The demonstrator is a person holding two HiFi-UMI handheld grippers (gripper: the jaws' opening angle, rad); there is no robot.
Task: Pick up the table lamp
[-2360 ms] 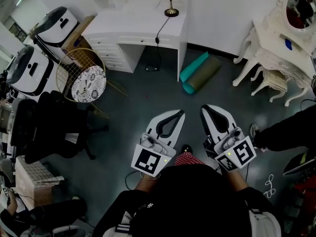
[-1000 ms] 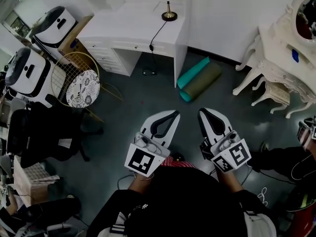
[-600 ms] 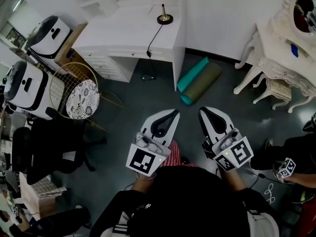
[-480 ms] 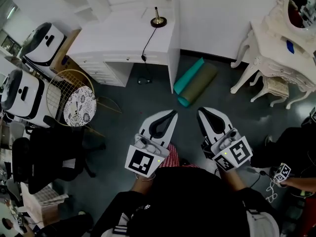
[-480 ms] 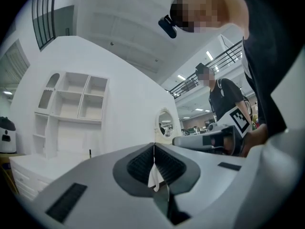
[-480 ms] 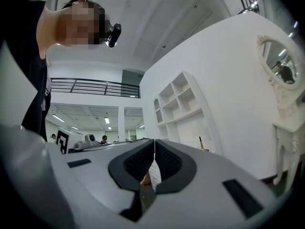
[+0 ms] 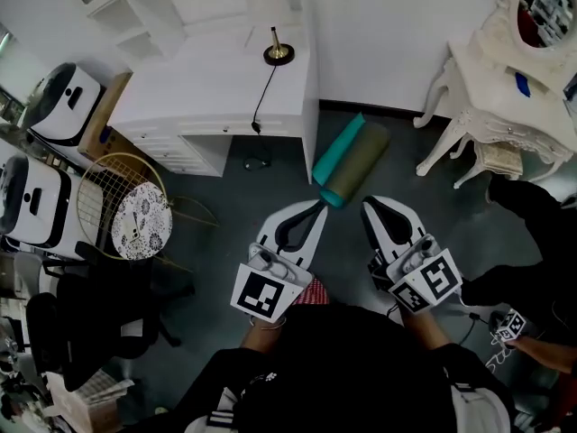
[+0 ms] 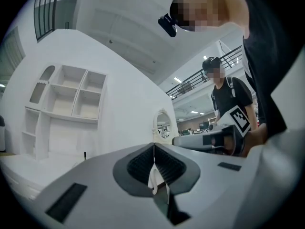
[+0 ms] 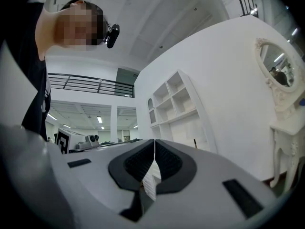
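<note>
**Floor stock, head view, left to right, bearings taken from the grippers.**

1. Two white machines (image 7: pixel 54 106), 9 to 10 o'clock, against the left edge.
2. Wire-framed round seat (image 7: pixel 135 228), patterned cushion, 9 o'clock. A black office chair (image 7: pixel 90 323) stands just below it, so this flank is crowded.
3. White desk (image 7: pixel 216 93), 11 o'clock, its right corner edging the open lane.
4. Table lamp (image 7: pixel 277 50), 11 o'clock, on the desk's far right corner, well apart from both grippers. It has a slim dark stem upright on a round brass-coloured base (no shade can be made out). Its black cord (image 7: pixel 262 88) crosses the desktop and drops over the front edge.
5. Dark floor (image 7: pixel 261 201), bare between the grippers and the desk front.
6. Left gripper (image 7: pixel 317 206): jaws pressed together, nothing between them.
7. Rolled mats (image 7: pixel 347 156), teal and olive, 12 o'clock, lying beside the desk's right side.
8. Right gripper (image 7: pixel 371 204): jaws pressed together, nothing between them.
9. Ornate white dressing table (image 7: pixel 505 88), 2 o'clock, with an oval mirror (image 7: pixel 541 3).
10. Second person (image 7: pixel 532 242), 3 o'clock, in dark clothing.
</note>
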